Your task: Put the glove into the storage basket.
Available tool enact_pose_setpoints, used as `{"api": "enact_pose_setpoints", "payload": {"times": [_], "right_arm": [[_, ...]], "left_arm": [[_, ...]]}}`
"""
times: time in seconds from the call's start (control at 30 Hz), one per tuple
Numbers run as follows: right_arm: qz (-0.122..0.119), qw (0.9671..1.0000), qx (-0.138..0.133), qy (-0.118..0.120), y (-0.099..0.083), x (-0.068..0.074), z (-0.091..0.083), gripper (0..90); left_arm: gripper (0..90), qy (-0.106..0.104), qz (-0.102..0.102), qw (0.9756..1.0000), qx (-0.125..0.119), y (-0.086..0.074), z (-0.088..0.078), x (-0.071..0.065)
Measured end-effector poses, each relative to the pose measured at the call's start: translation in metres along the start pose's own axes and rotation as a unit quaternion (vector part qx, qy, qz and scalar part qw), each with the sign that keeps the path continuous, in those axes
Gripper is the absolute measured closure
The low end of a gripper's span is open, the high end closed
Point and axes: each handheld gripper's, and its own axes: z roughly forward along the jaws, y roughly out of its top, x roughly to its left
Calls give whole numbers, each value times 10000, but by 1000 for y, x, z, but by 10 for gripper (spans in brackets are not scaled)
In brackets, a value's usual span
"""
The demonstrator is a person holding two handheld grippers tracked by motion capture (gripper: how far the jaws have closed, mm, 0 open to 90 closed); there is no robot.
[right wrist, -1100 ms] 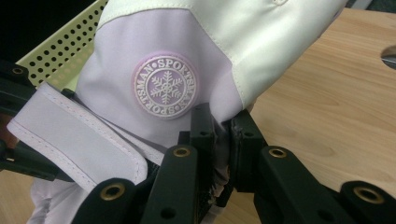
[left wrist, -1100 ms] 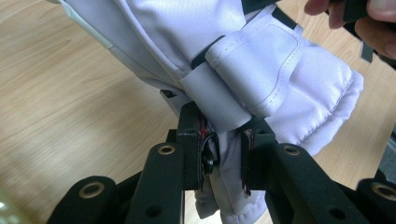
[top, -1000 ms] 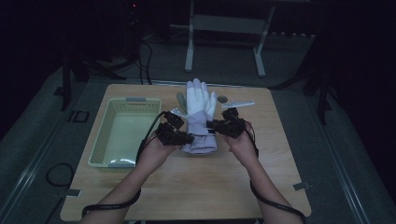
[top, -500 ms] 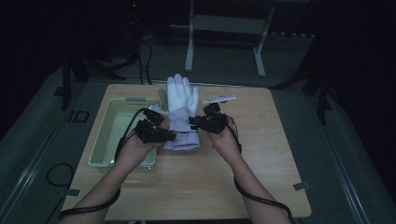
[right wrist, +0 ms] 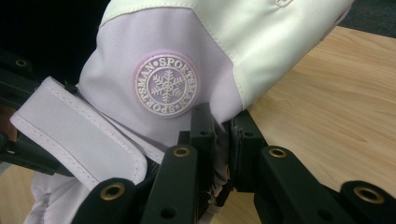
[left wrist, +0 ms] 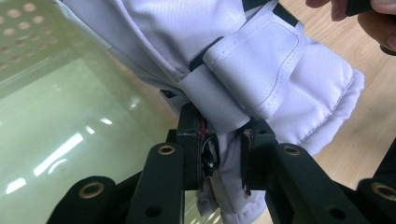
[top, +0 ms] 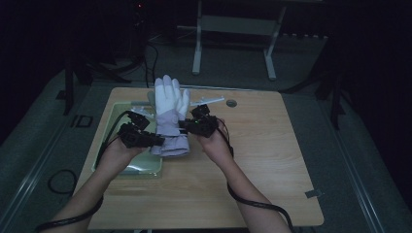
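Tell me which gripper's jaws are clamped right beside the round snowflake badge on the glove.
The right gripper, pinching the glove just under the badge; the left gripper grips the strap edge.

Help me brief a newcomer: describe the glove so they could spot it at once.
On the wooden table, just right of the pale green basket, both grippers hold it up by its cuff. It is a padded white-and-lilac glove, fingers pointing away, with a round snowflake badge.

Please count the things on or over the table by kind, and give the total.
Glove: 1
Green tray: 1
Left gripper, jaws shut on the glove: 1
Right gripper, jaws shut on the glove: 1
White stick-like item behind the glove: 1
Total: 5
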Motion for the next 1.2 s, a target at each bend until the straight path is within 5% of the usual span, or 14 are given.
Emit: {"api": "enact_pose_setpoints", "payload": {"times": [0.77, 1.2], "right_arm": [[-107, 9994, 16, 318, 22, 56, 59, 821], [-43, 9993, 327, 187, 15, 54, 89, 821]], "left_arm": [[740, 141, 48, 9992, 367, -35, -47, 54], [739, -43, -91, 9984, 553, -46, -23, 78]]}}
